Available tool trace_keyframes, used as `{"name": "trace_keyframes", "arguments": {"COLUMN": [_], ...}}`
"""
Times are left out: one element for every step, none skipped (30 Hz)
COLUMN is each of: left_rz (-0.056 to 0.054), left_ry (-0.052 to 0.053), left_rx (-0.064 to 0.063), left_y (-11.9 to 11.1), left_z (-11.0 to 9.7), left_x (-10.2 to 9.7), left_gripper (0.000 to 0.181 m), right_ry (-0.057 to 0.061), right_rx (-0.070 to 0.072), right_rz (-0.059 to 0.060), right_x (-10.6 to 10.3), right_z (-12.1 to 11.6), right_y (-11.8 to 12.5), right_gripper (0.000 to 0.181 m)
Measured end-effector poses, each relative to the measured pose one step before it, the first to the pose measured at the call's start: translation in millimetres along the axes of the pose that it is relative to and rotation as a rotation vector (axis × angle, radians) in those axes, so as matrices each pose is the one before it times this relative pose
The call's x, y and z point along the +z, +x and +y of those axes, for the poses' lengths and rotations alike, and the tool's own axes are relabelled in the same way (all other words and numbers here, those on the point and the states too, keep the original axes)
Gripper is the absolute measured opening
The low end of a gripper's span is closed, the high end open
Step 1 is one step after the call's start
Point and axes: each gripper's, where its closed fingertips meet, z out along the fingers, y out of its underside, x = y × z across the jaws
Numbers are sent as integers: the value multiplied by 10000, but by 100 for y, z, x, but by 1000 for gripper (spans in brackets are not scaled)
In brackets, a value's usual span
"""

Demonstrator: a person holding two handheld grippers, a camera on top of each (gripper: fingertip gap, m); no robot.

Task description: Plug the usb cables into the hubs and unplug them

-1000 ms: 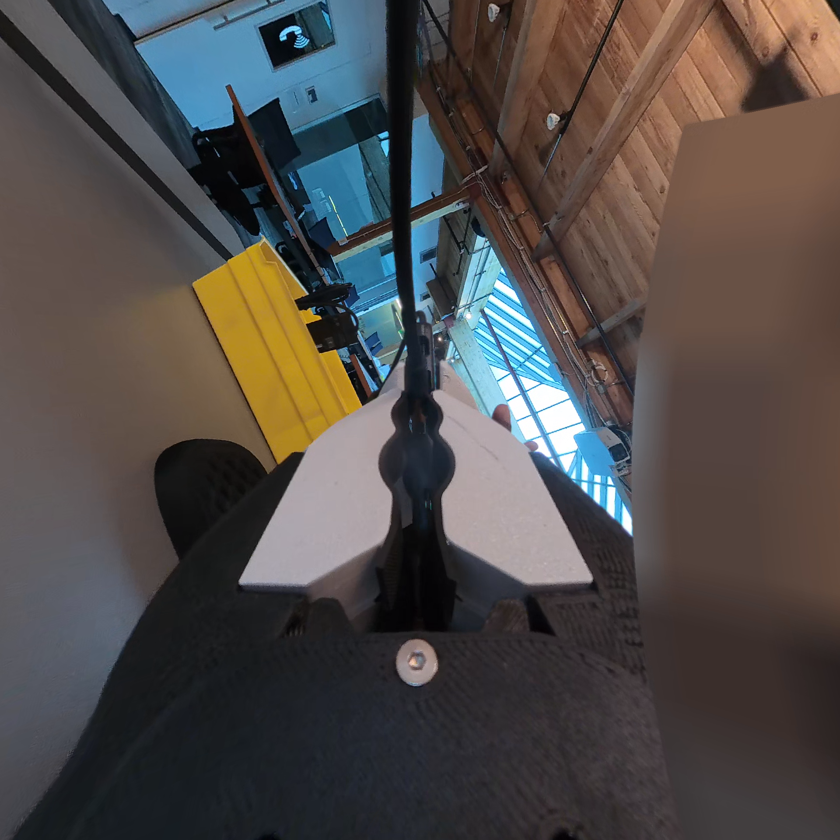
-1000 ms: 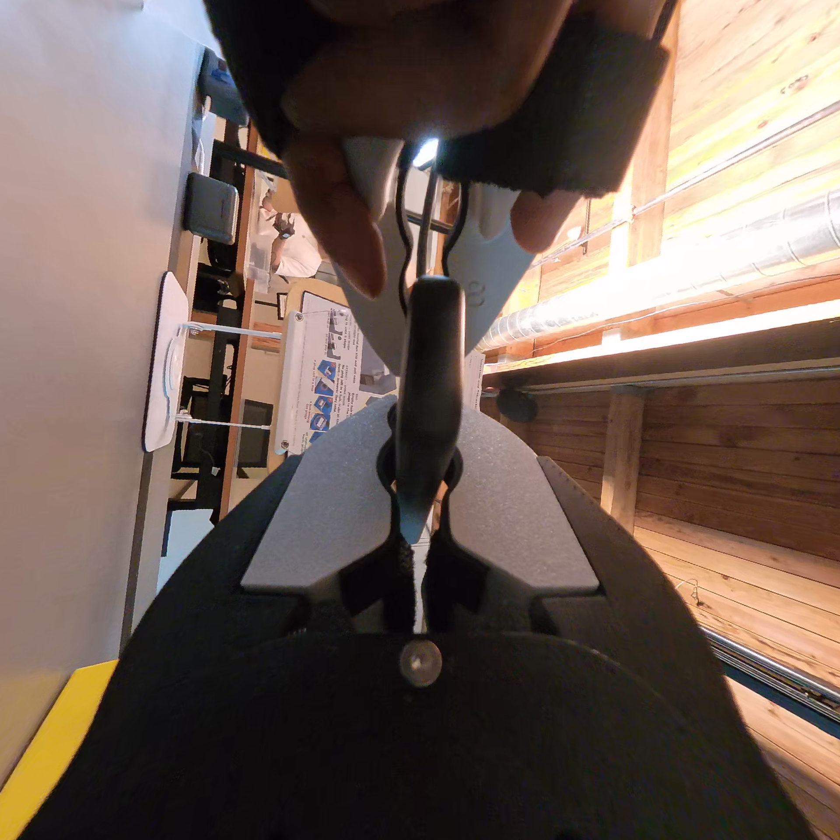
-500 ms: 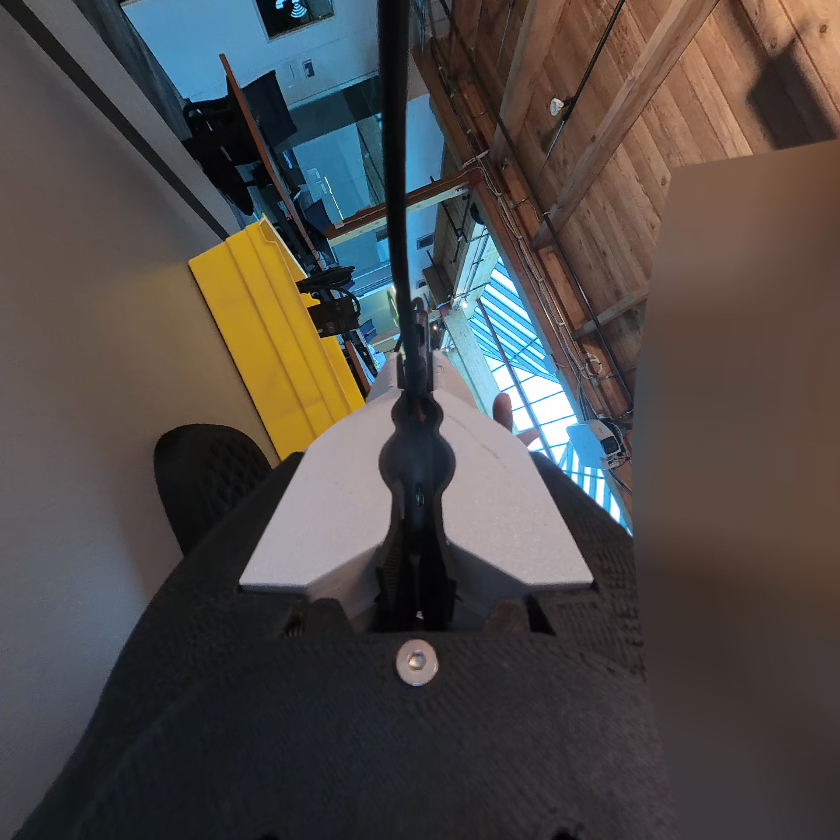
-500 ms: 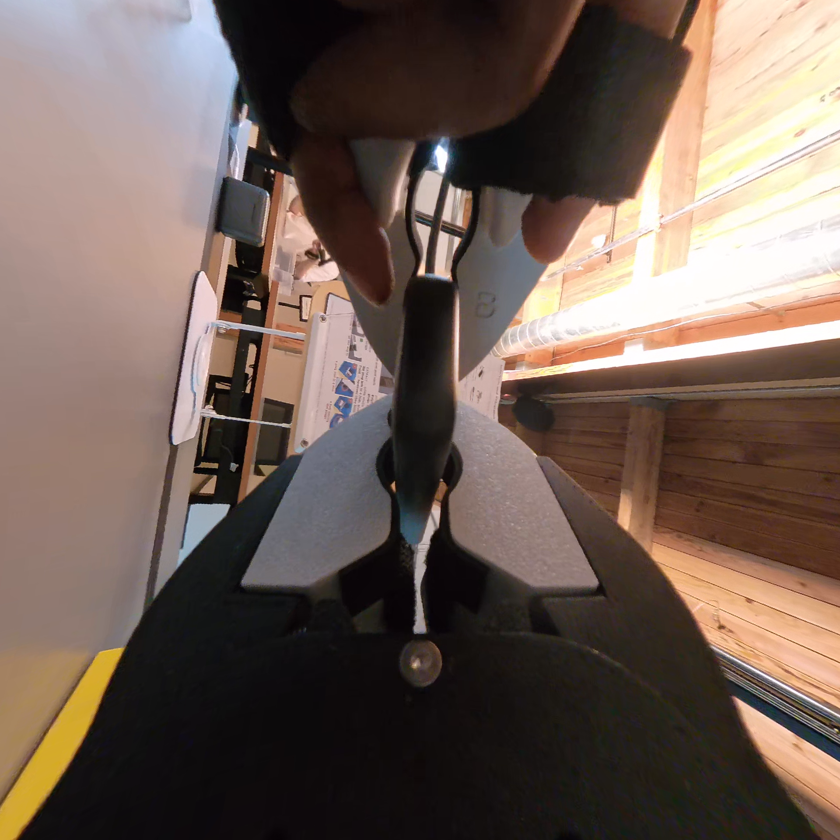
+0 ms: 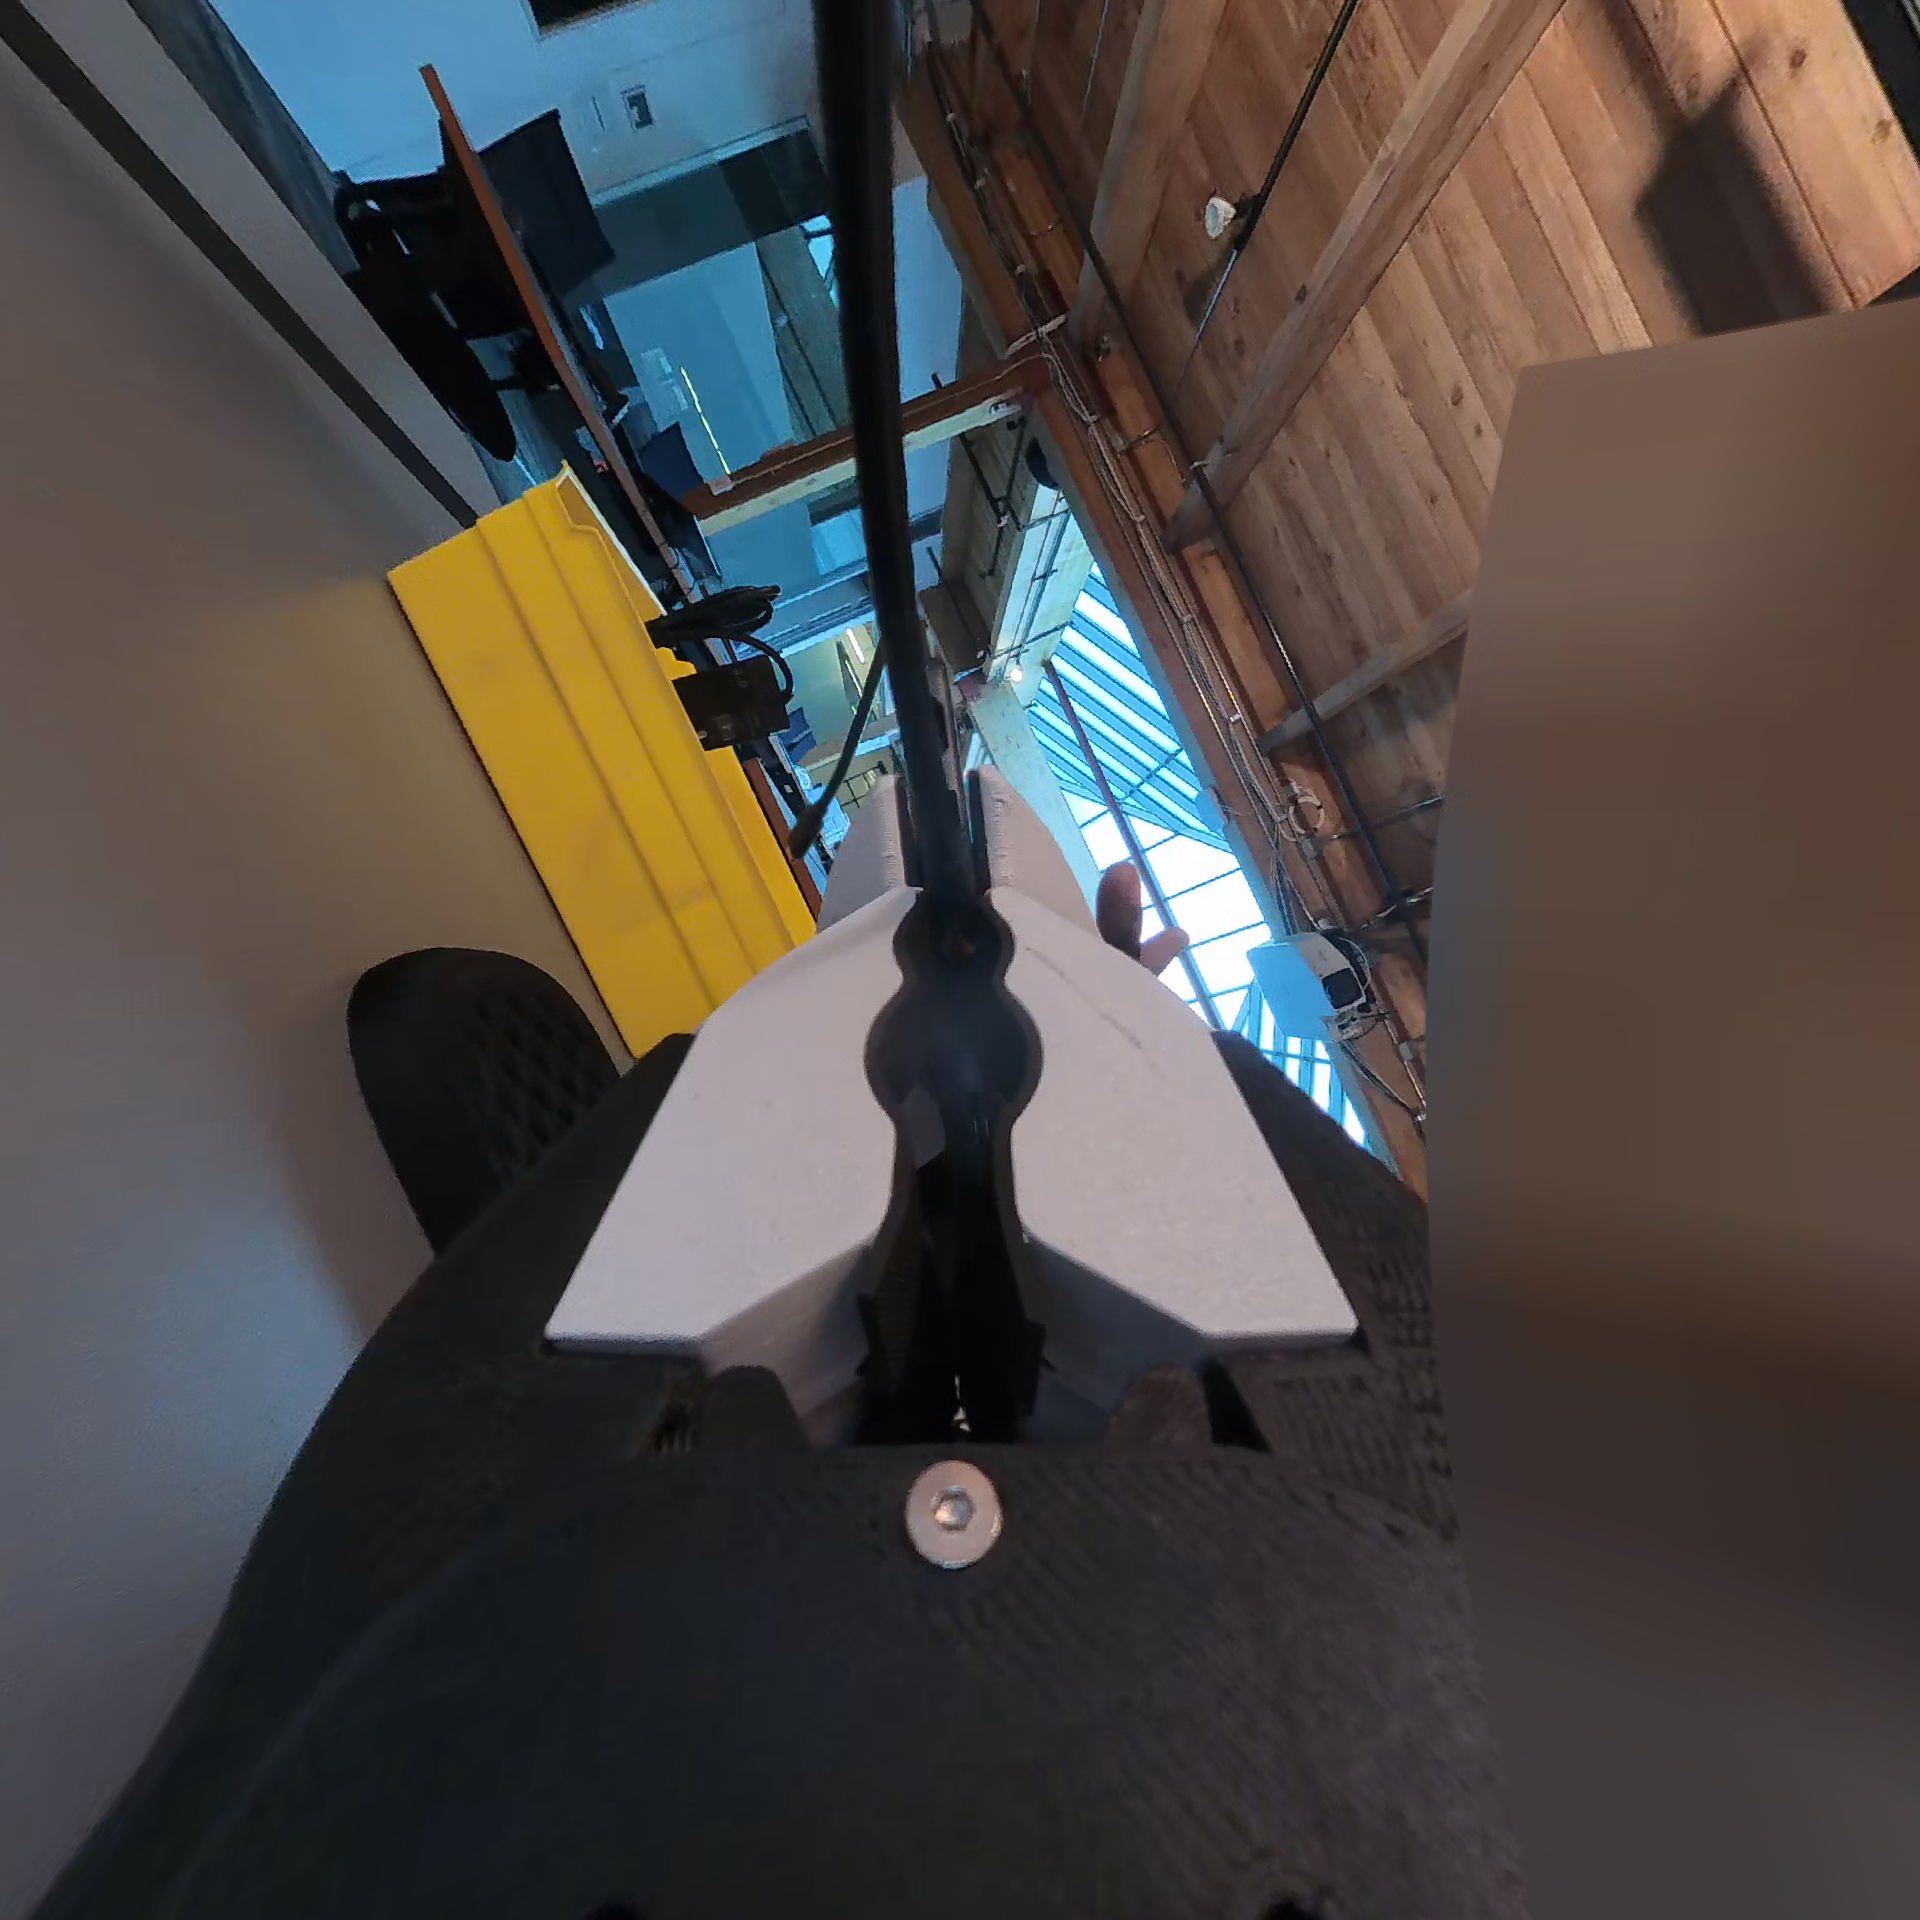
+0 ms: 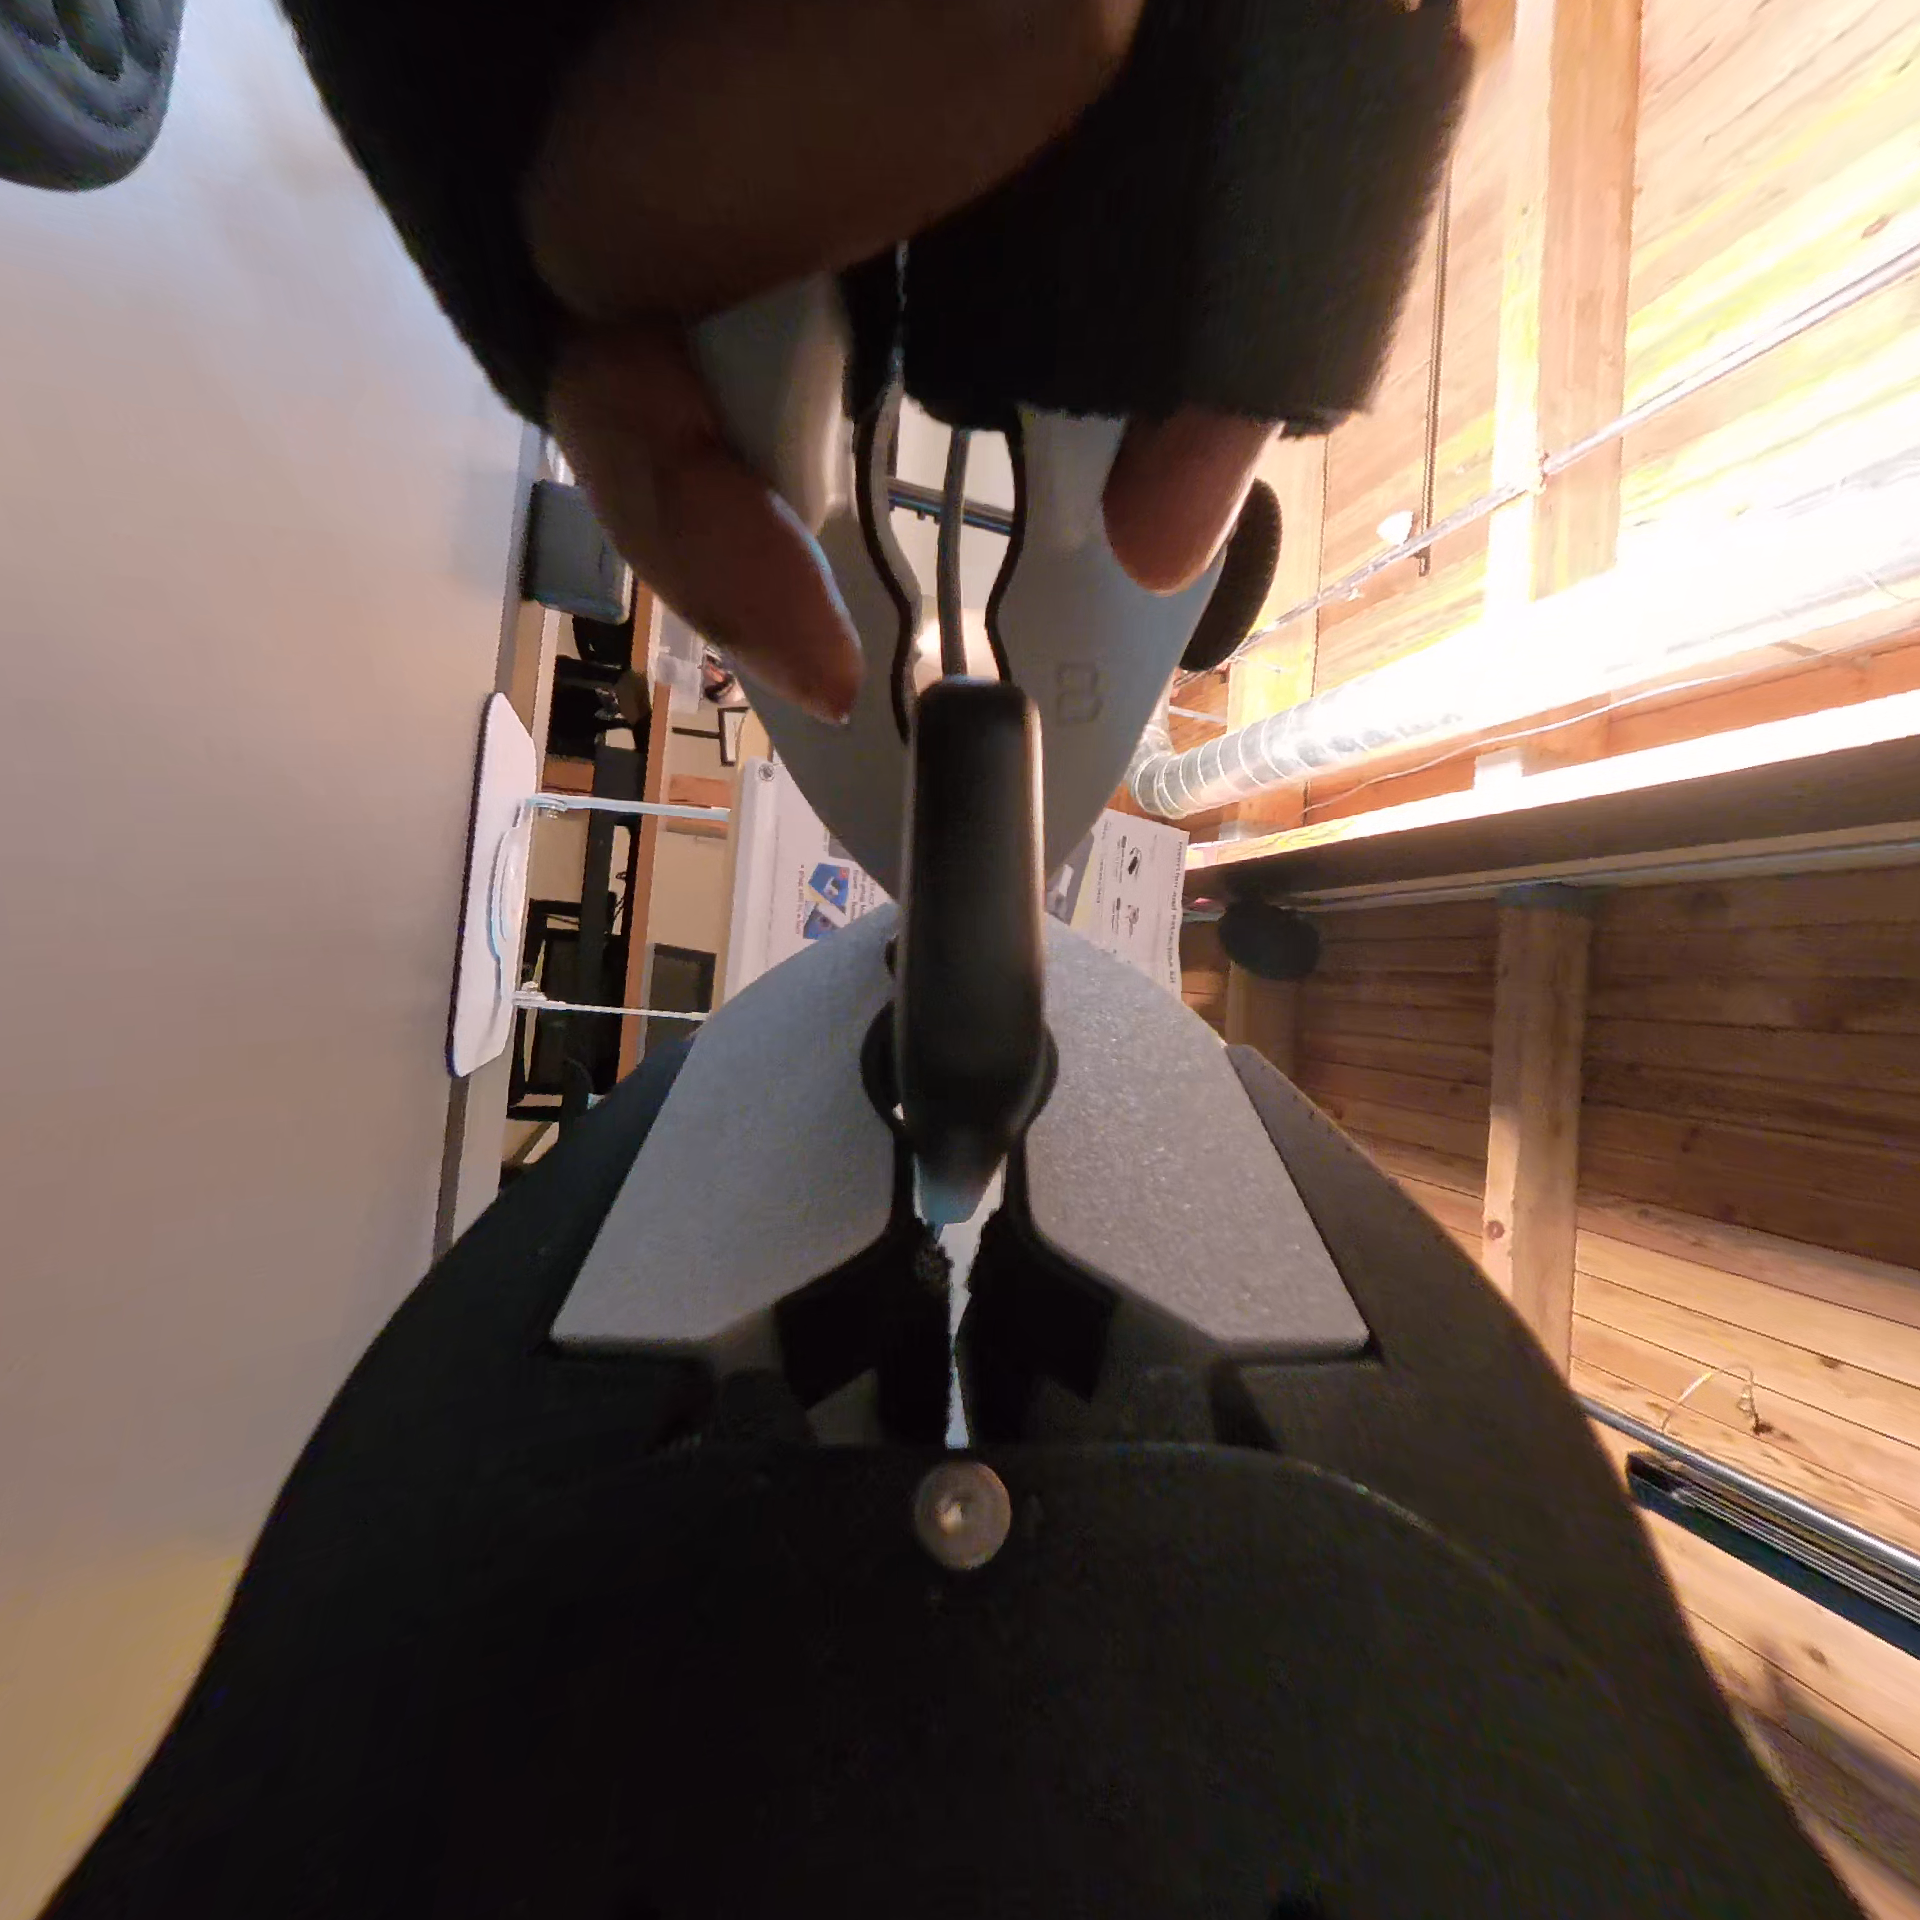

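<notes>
While both hand-held grippers clamp black cable parts, a pale table [image 5: 187, 935], seemingly sideways, meets timber walls [image 6: 1714, 1091].

The left claw [image 5: 951, 894] and right claw [image 6: 966, 977] stand tip to tip, the cable [image 5: 868, 416] running between the left claw's fingers and the hub [image 6: 971, 914] between the right's, with the bin [image 5: 592, 748] on the worktop [image 5: 156, 727] left of both.
</notes>
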Motion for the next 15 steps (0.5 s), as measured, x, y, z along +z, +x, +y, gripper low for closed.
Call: {"name": "trace_keyframes", "arguments": {"left_rz": [0,25,64,119,381,381,186,-217,-385,-426,-297,-116,-54,-77,-148], "left_ry": [-101,-177,-263,-284,-214,-205,-177,20,209,304,270,182,126,98,23], "left_rx": [-60,19,249,362,250,107,182,349,574,576,436,258,144,82,-11], "left_y": [-80,-12,124,243,689,779,526,-56,-348,-452,-300,-66,-8,-85,-247], "left_z": [-33,-35,-33,-8,-63,-49,-4,-157,-322,-399,-333,-250,-205,-192,-29], "left_x": [-34,-2,54,90,67,61,48,-67,-252,-362,-326,-223,-147,-118,-62], "left_gripper": [8,8,8,8,20,36,48,61,61,57,52,47,39,28,16], "right_ry": [-19,-5,-50,-111,-129,-89,-51,-4,3,-3,27,45,32,29,49], "right_rx": [-18,-29,25,88,107,106,107,104,93,65,22,-35,-74,-50,4], "right_rz": [-12,43,74,61,42,64,99,88,63,37,8,-10,-12,15,21], "right_x": [37,42,56,67,67,27,-12,-40,-60,-40,-38,-29,-21,-34,-37], "right_z": [-24,27,89,150,173,154,125,28,-47,-76,-138,-168,-147,-114,-111], "right_y": [-55,39,134,157,93,46,63,120,161,136,54,-33,-78,-51,25], "right_gripper": [13,13,13,13,13,13,13,12,12,12,12,12,12,12,12]}}
